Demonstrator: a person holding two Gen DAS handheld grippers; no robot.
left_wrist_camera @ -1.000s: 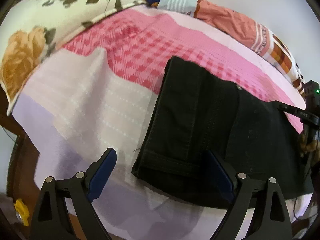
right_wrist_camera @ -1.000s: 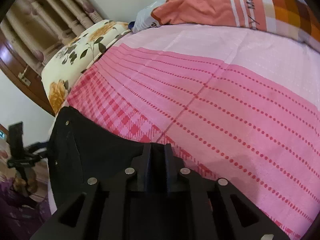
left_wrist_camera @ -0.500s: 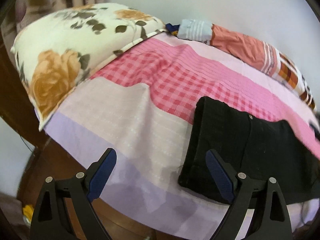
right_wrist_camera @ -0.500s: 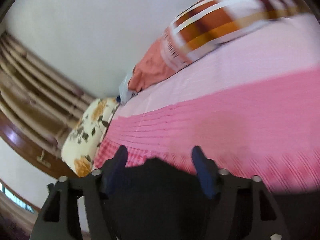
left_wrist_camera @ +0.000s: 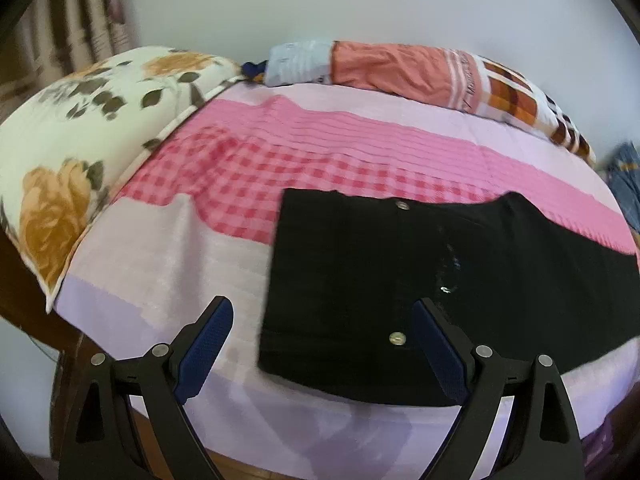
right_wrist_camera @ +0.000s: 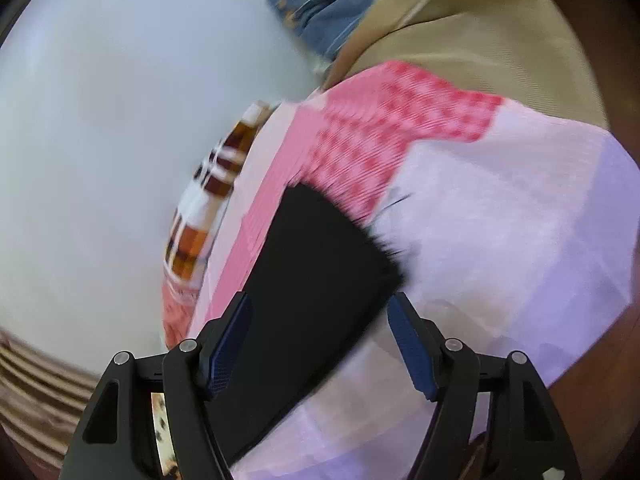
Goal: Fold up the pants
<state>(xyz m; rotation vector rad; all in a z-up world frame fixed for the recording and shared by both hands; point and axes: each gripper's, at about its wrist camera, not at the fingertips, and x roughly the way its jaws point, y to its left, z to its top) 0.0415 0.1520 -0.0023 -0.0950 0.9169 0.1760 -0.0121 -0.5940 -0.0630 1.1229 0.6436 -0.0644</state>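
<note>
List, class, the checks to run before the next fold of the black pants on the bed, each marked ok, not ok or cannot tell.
1. Left gripper open, empty: ok.
2. Right gripper open, its jaws having just been opening, nothing pinched: ok.
3. Black pants lying flat on the bedsheet: ok.
4. Pants fully on the bed: cannot tell, right end out of frame.
5. Floral pillow clear of pants: ok.

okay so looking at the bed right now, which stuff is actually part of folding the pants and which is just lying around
Part of the job:
black pants
left gripper, open
right gripper, open

Just lying about:
floral pillow
orange checked bedding
blue denim garment
</note>
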